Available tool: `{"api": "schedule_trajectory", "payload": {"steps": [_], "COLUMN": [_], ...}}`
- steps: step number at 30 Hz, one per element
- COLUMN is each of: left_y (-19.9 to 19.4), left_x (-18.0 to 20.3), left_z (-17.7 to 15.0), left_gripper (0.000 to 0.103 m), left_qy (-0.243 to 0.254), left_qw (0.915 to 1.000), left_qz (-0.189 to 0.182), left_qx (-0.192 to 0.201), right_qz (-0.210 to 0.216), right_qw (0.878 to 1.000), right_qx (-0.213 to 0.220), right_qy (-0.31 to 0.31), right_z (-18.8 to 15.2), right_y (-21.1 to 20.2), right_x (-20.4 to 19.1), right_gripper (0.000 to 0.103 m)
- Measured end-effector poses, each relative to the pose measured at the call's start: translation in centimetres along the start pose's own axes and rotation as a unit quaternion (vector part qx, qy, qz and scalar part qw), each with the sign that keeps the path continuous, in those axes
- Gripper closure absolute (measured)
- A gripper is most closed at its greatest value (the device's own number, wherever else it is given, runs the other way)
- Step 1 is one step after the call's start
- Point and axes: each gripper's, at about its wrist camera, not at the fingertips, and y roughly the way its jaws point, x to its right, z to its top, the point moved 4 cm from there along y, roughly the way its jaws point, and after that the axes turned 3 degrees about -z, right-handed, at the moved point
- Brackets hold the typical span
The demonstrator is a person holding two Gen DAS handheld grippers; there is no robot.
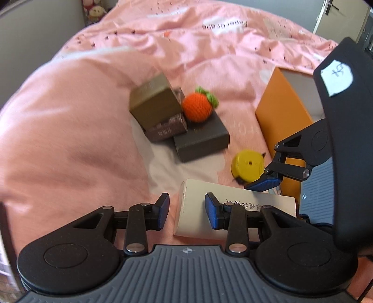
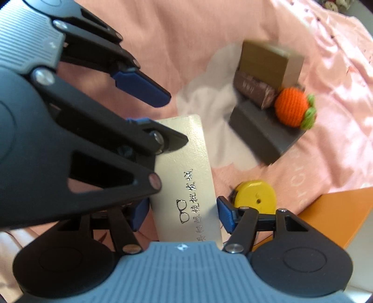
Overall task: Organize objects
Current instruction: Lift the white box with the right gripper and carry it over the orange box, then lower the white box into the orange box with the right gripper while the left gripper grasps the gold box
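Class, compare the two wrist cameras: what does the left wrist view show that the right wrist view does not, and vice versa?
Left wrist only: a door and a handwritten label on the right gripper. Right wrist only: the glasses logo on the beige case. Both: that case, the yellow tape measure, knitted orange, stacked boxes and orange box.

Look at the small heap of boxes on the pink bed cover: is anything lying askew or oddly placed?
Yes. The olive box sits tilted on a brown box, which leans on the dark grey box. A knitted orange fruit rests loosely on that grey box.
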Motion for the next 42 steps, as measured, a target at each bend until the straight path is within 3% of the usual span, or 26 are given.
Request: {"api": "schedule_trajectory", "payload": {"steps": [9,16,20,25,32,38,39,42], "left_y": [-3.9,-6.8,-7.5,-7.8,-6.9,-4.1,-3.3,-0.5], "left_x": [-0.1,0.4,1.0,1.2,0.5,0.0,-0.2,-2.3], "left_z": [1.9,3.2,4.0,5.4,8.5,10.5,10.8,12.1], "left_gripper": [0.061,0.059,0.059,0.059,0.059,0.043,0.041,0.037], "left_qy": [-0.012,-0.02,-0.005,0.043,0.139,0.245,0.243,0.17], "left_qw": [0.9975,0.9926,0.9913,0.9895,0.9835,0.9652,0.9654,0.979], "left_qz": [0.011,-0.021,-0.049,-0.092,-0.1,-0.091,-0.094,-0.098], "left_qx": [0.069,0.118,0.122,0.103,0.058,0.012,-0.003,-0.055], "right_qz": [-0.062,-0.116,-0.135,-0.15,-0.158,-0.162,-0.163,-0.16], "right_qw": [0.997,0.99,0.987,0.986,0.987,0.986,0.985,0.985], "right_qx": [0.037,0.043,0.036,0.032,0.029,0.02,0.017,0.007], "right_qy": [-0.033,-0.07,-0.078,-0.059,-0.002,0.042,0.048,0.069], "right_z": [1.1,0.2,-0.6,-1.6,-3.4,-6.9,-7.4,-9.3], "right_y": [-4.7,-8.4,-9.7,-10.4,-10.6,-11.1,-10.8,-10.1], "right_x": [1.1,1.6,2.4,3.7,5.6,8.9,9.5,10.6], "right_gripper": [0.04,0.04,0.039,0.039,0.039,0.039,0.039,0.039]}}
